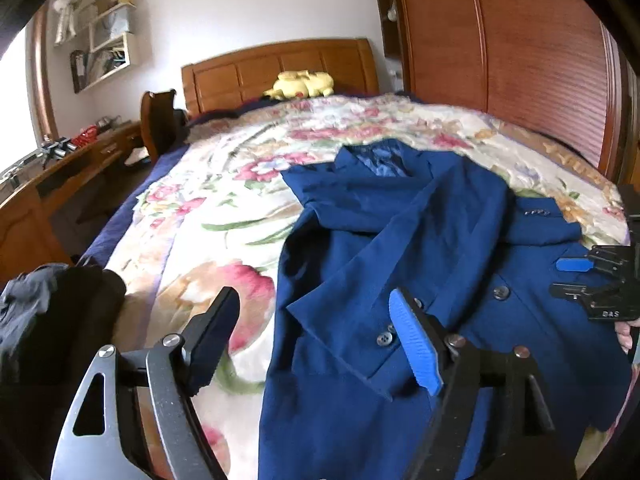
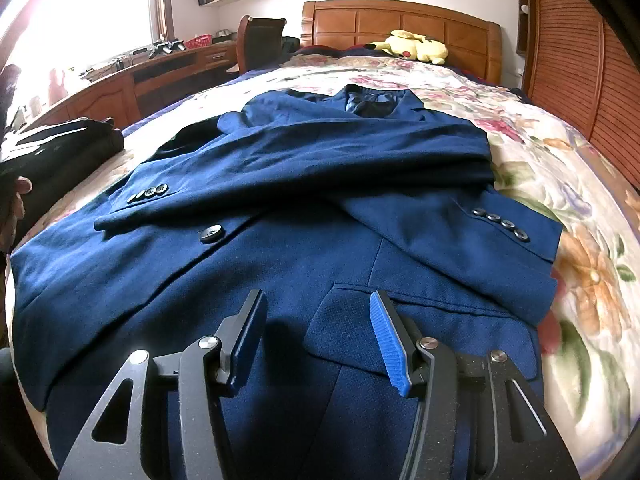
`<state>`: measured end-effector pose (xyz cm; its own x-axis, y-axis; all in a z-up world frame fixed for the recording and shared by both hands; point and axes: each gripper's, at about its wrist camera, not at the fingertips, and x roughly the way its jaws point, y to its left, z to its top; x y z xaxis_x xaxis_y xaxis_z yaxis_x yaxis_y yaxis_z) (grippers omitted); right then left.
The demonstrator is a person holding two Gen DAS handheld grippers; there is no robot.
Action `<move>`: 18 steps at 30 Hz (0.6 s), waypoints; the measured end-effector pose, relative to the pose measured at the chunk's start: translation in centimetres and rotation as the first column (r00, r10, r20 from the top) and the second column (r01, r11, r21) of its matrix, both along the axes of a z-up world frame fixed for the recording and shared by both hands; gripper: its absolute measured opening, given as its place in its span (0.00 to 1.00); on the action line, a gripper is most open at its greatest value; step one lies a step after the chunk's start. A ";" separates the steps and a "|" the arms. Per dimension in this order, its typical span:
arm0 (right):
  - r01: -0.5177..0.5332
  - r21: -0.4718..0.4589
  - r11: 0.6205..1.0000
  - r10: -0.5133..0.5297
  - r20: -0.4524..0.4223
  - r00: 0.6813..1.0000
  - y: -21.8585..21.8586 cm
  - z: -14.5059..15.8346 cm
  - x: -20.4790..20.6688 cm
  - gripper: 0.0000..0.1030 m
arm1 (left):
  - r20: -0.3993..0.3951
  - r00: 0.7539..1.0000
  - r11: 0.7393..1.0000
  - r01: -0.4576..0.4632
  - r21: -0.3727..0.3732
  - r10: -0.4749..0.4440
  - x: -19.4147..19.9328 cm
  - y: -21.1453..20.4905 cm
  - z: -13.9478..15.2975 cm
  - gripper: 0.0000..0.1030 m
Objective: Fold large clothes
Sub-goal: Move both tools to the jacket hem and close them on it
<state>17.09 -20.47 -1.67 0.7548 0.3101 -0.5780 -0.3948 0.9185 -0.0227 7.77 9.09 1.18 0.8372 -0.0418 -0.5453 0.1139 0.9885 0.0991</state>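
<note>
**On the flowered bed: a blue jacket with both sleeves crossed, both grippers free**

On the near half of the bedspread [image 2: 568, 208] lies the blue jacket [image 2: 280, 272], face up, collar toward the far headboard [image 2: 400, 20], hem toward the near edge. Going left to right: a dark heap of other clothes [image 2: 68, 140] sits at the left edge of the bed; then the left sleeve [image 2: 312, 152], folded across the chest with its buttoned cuff at the left; then the right sleeve [image 2: 460, 236], its cuff and four buttons lying out to the right.

The left gripper [image 1: 316, 340] hovers above the jacket's left edge, jaws spread wide, nothing between them. The right gripper [image 2: 316, 336] is above the near hem by the pocket flap, jaws parted and empty, not touching cloth.

The jacket looks like medium-weight woven suiting: soft and floppy, but firmer at shoulders, lapels and front edge. It should slide easily on the bedspread, and the loose sleeves may slip out of place. The two near hem corners, pinched through both layers, seem the best hold for folding upward.

The only legible writing is "DAS" on the right gripper as seen from the left camera; no clothing label is readable.
</note>
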 end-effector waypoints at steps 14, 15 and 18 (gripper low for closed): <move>0.021 -0.027 0.999 -0.021 -0.001 1.000 0.4 -0.1 0.1 0.54 | -0.009 0.998 0.998 -0.058 -0.034 0.058 -6.8 1.7 -1.9 0.76; 0.025 -0.029 0.999 -0.025 -0.003 1.000 0.4 0.0 0.0 0.54 | -0.013 0.998 0.997 -0.060 -0.041 0.059 -7.0 1.9 -2.1 0.76; 0.058 -0.023 0.998 -0.058 0.012 0.998 -0.1 0.5 -0.6 0.54 | -0.030 0.997 0.997 -0.075 -0.037 0.073 -7.8 2.5 -2.8 0.76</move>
